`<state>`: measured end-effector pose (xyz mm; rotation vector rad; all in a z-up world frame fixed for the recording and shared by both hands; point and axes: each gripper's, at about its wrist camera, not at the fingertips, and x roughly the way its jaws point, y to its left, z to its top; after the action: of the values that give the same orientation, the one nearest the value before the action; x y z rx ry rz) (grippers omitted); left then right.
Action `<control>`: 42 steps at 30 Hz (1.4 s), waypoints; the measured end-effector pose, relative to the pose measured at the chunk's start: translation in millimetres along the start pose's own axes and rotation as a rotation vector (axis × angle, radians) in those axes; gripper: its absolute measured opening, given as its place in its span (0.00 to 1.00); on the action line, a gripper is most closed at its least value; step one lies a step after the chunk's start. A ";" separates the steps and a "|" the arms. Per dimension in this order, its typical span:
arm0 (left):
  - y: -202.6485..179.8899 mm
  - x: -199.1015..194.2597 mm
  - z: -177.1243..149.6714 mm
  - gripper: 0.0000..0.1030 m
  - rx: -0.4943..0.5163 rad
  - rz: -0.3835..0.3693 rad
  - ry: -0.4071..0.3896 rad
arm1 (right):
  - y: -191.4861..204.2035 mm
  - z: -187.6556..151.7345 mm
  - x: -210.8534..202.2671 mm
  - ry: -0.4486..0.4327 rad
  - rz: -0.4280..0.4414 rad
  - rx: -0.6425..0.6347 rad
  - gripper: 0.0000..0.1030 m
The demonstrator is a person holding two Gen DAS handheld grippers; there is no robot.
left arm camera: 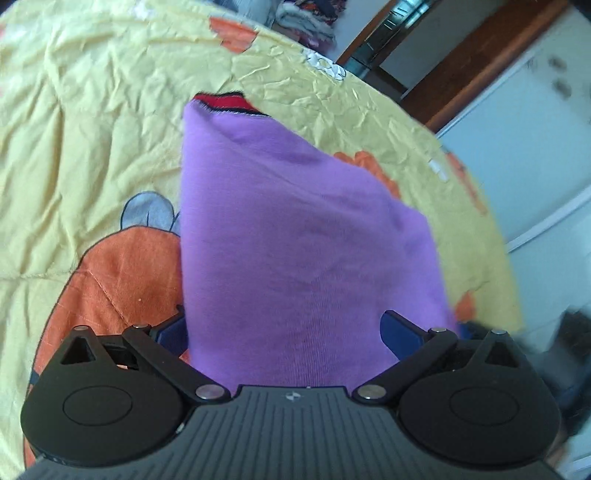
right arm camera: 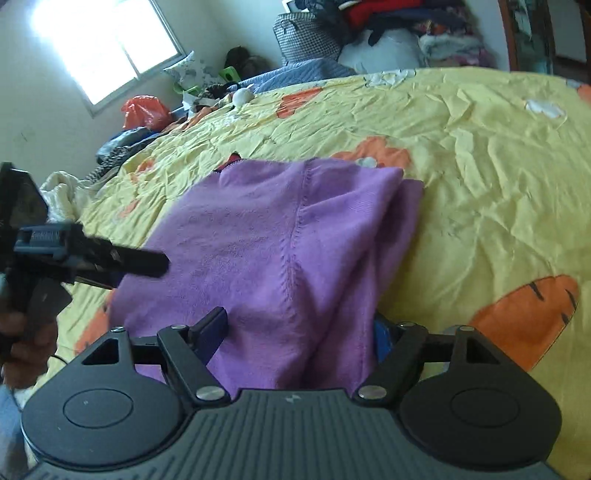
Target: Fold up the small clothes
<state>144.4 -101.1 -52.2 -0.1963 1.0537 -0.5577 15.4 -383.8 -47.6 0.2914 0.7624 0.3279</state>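
A purple garment (left arm camera: 295, 221) (right arm camera: 258, 240) lies folded lengthwise on the yellow bedspread (left arm camera: 92, 129) (right arm camera: 480, 184). A red collar (left arm camera: 221, 100) (right arm camera: 232, 159) peeks out at its far end. My left gripper (left arm camera: 284, 328) has its jaws spread wide, and the near end of the cloth fills the gap between them. In the right wrist view the left gripper (right arm camera: 159, 264) reaches in from the left over the garment's edge. My right gripper (right arm camera: 295, 332) stands open at the garment's near end, with bunched purple cloth between its fingers (right arm camera: 212, 330).
The bedspread has orange cartoon prints and many creases. A heap of clothes (right arm camera: 388, 22) and an orange bag (right arm camera: 146, 110) sit beyond the bed's far side, under a bright window (right arm camera: 107, 44). A white cabinet (left arm camera: 535, 147) stands past the bed's edge. A hand (right arm camera: 22, 332) holds the left gripper.
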 end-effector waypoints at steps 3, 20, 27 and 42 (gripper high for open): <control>-18.1 2.2 -8.0 0.81 0.104 0.073 -0.028 | 5.5 0.0 0.2 -0.012 -0.046 -0.002 0.34; -23.0 -27.9 -4.1 0.37 0.256 0.143 -0.078 | 72.1 23.1 -24.9 -0.110 -0.096 -0.141 0.20; -19.0 -43.2 -0.3 0.35 0.275 0.159 -0.093 | 96.2 37.9 -31.6 -0.134 -0.065 -0.172 0.20; -4.0 -132.3 121.4 0.23 0.251 0.105 -0.127 | 116.9 140.0 -18.4 -0.150 0.076 -0.053 0.16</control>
<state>198.7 -48.4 110.7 0.0444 0.8564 -0.5692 81.3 -304.0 103.7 0.2915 0.5950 0.3929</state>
